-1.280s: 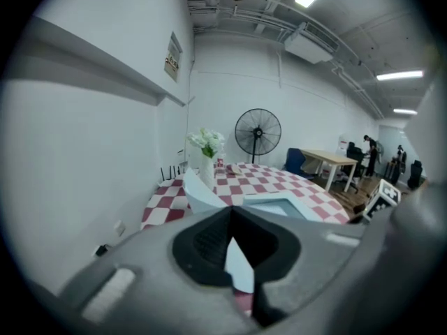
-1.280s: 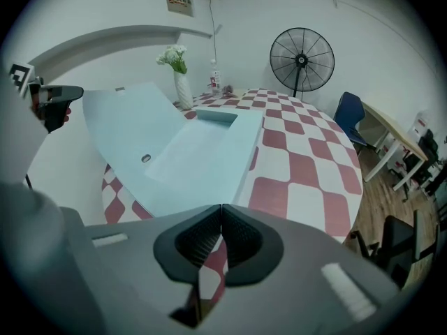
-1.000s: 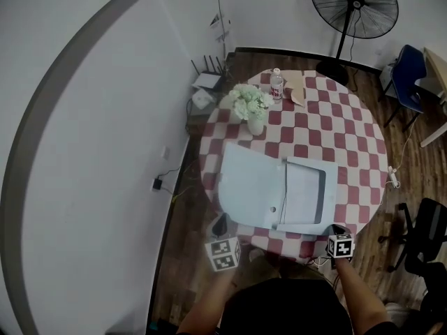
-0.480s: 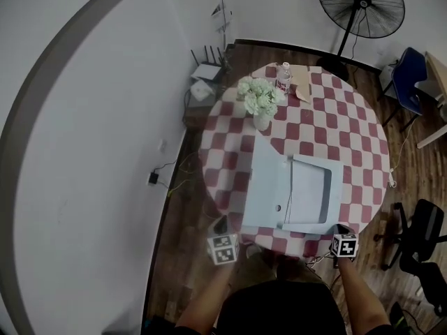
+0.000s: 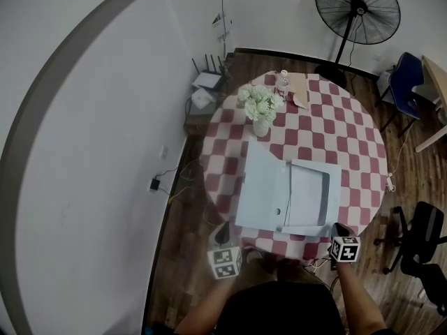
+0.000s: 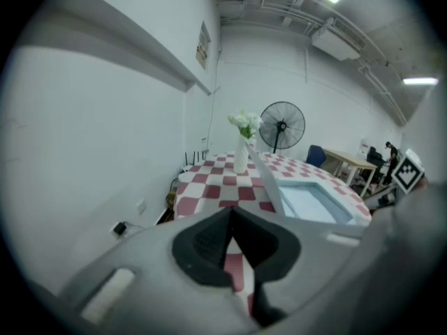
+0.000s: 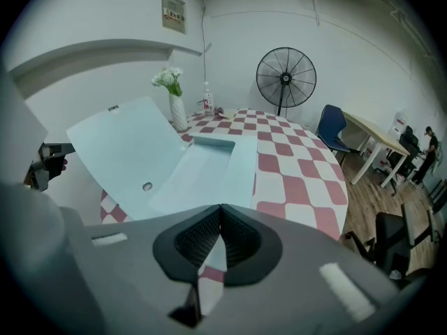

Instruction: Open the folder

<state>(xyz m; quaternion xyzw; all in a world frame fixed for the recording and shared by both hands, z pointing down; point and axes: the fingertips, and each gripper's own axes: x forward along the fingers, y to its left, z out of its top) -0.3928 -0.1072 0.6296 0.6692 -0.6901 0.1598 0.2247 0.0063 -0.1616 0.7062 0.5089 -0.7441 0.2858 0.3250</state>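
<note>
As the folder cover (image 5: 262, 187) is tipping back toward shut, left tongs (image 6: 230, 211) are hanging together, right tongs (image 7: 221, 206) are barely parting, both empty.

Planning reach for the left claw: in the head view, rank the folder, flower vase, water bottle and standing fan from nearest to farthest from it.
1. folder, on the table's near edge, beside the left claw.
2. flower vase, past the folder, left side.
3. water bottle, at the table's far edge.
4. standing fan, on the floor beyond the table.
</note>
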